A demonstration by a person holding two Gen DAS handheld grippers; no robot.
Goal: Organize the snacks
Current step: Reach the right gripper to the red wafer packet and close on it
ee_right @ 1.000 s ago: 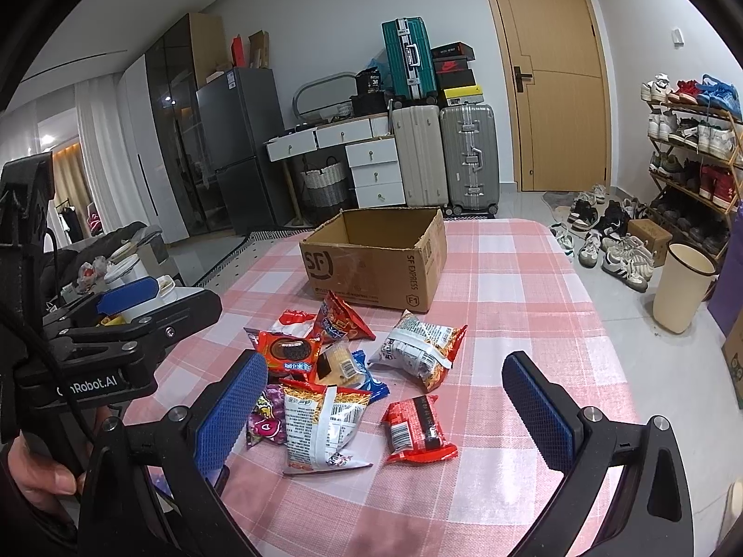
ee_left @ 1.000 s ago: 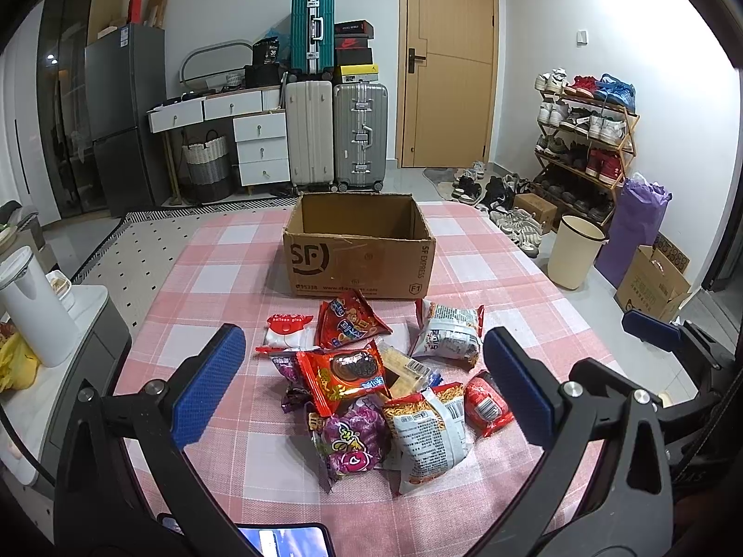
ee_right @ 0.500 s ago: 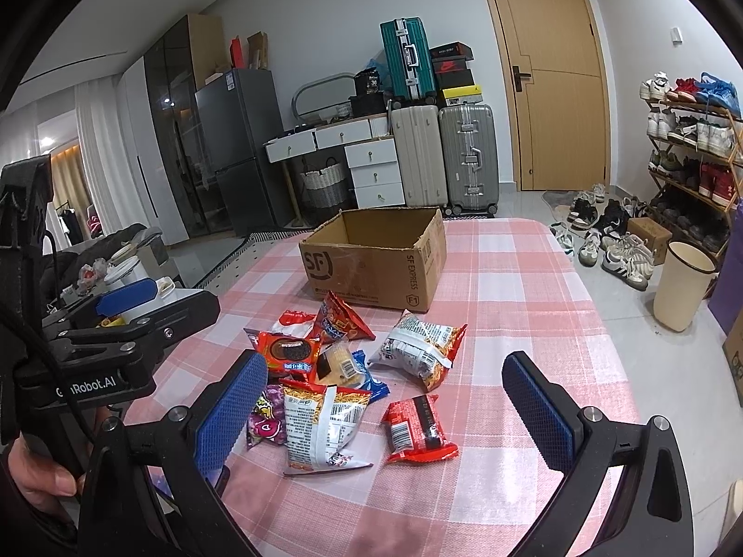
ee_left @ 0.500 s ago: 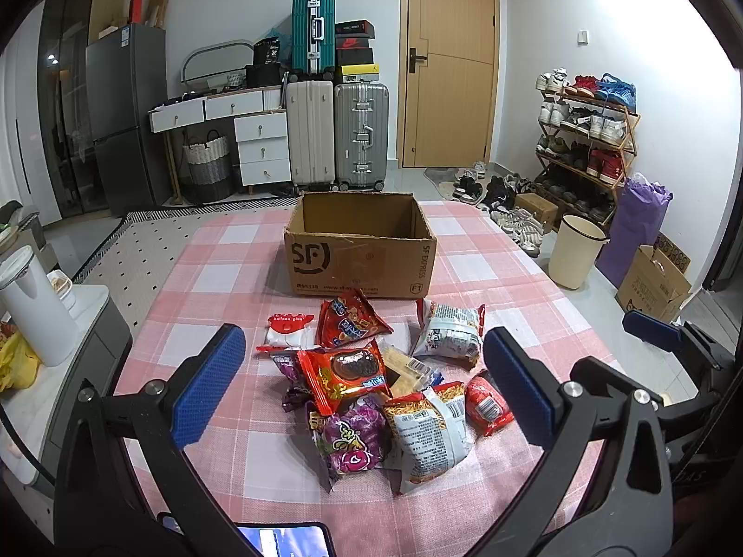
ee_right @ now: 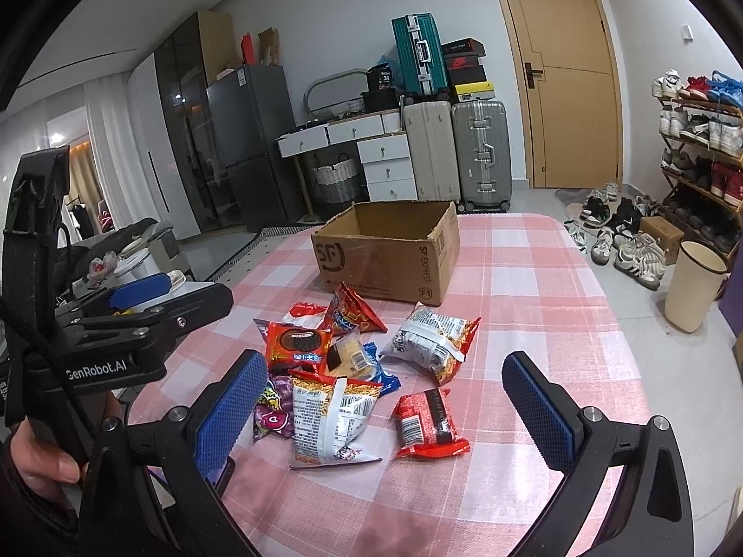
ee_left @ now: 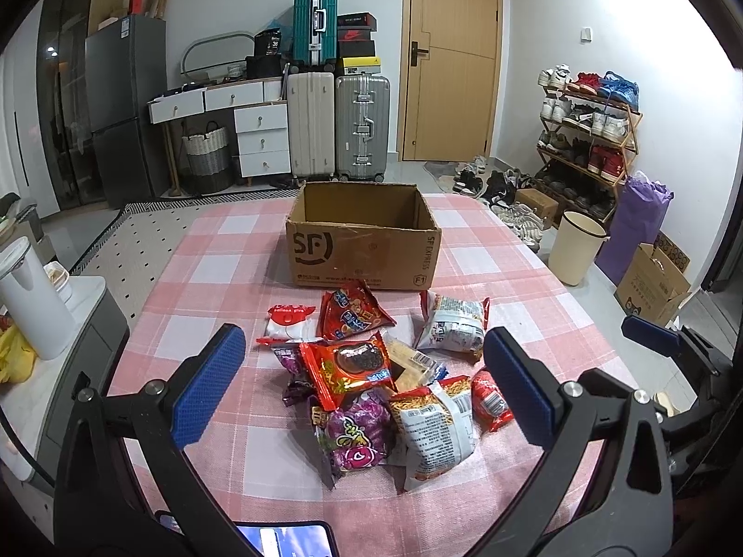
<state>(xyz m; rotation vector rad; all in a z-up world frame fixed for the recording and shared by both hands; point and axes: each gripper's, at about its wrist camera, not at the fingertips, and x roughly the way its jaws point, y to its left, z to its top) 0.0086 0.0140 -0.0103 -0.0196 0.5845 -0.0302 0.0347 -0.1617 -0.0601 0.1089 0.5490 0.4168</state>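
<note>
Several snack packets lie in a pile (ee_left: 371, 371) on the pink checked tablecloth (ee_left: 223, 274), in front of an open, empty cardboard box (ee_left: 362, 241). The pile holds a red cookie packet (ee_left: 346, 366), a purple candy bag (ee_left: 355, 436), a noodle bag (ee_left: 436, 427) and a small red packet (ee_right: 427, 422). My left gripper (ee_left: 367, 390) is open and empty, held above the pile's near side. My right gripper (ee_right: 381, 411) is open and empty, above the pile's right side (ee_right: 353, 371). The box also shows in the right wrist view (ee_right: 390, 250).
A phone (ee_left: 283, 538) lies at the table's near edge. A side counter with a white kettle (ee_left: 32, 301) stands left of the table. Suitcases (ee_left: 339, 125), drawers, a fridge, a shoe rack (ee_left: 589, 139) and a bin (ee_left: 576, 250) stand on the floor beyond.
</note>
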